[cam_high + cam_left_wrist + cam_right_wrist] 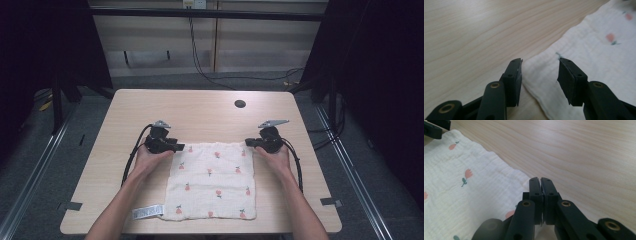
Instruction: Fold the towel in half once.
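A white cloth (212, 180) printed with small pink fruits lies flat on the wooden table (200, 110), near its front edge. My left gripper (182, 148) is at the cloth's far left corner. In the left gripper view it (540, 61) is open, with its jaws on either side of the cloth's (586, 50) edge. My right gripper (248, 143) is at the far right corner. In the right gripper view it (540, 180) is shut, with a thin pale sliver of the cloth (461, 195) between the jaws.
A white label (148, 212) sticks out from the cloth's near left corner. A round cable hole (240, 104) sits in the table's far right part. Bare wood lies beyond the cloth. The left gripper (434, 128) shows far off in the right gripper view.
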`<action>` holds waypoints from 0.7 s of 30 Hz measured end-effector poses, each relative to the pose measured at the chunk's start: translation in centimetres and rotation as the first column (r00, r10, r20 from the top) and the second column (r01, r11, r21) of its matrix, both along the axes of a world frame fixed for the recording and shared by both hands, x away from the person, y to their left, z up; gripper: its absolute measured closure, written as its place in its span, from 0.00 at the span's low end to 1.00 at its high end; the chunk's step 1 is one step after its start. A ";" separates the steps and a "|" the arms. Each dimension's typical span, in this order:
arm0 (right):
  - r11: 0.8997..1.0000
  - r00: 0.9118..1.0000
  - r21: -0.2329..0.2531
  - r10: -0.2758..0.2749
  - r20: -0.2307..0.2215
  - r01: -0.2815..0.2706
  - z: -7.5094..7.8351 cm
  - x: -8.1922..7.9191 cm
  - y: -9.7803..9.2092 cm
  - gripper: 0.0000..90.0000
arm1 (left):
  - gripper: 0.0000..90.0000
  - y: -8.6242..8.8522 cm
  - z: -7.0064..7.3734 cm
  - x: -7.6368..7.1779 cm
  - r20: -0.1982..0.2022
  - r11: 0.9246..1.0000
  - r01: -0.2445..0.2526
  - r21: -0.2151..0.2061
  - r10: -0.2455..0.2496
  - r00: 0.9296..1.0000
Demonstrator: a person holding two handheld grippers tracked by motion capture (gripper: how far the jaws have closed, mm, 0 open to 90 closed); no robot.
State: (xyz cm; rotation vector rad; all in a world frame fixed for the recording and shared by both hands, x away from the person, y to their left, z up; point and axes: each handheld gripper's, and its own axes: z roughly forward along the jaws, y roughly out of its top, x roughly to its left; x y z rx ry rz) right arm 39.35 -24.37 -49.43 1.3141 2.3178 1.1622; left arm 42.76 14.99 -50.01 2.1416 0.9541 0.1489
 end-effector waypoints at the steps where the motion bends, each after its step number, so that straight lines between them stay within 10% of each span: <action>1: 1.000 1.000 0.000 0.003 0.001 -0.003 -0.1 0.0 0.1 0.98 | 0.59 0.1 -0.2 0.2 -0.007 1.000 0.009 -0.009 -0.009 1.000; 6: 1.000 1.000 -0.003 0.013 0.001 -0.013 -0.4 -0.1 0.3 0.98 | 0.55 0.2 -0.3 0.2 0.010 1.000 -0.018 -0.005 0.019 1.000; 21: 0.998 0.999 0.051 0.034 -0.011 -0.033 -0.1 -0.3 0.2 0.98 | 0.96 0.2 -0.5 -0.1 -0.011 0.995 0.093 -0.037 -0.094 0.996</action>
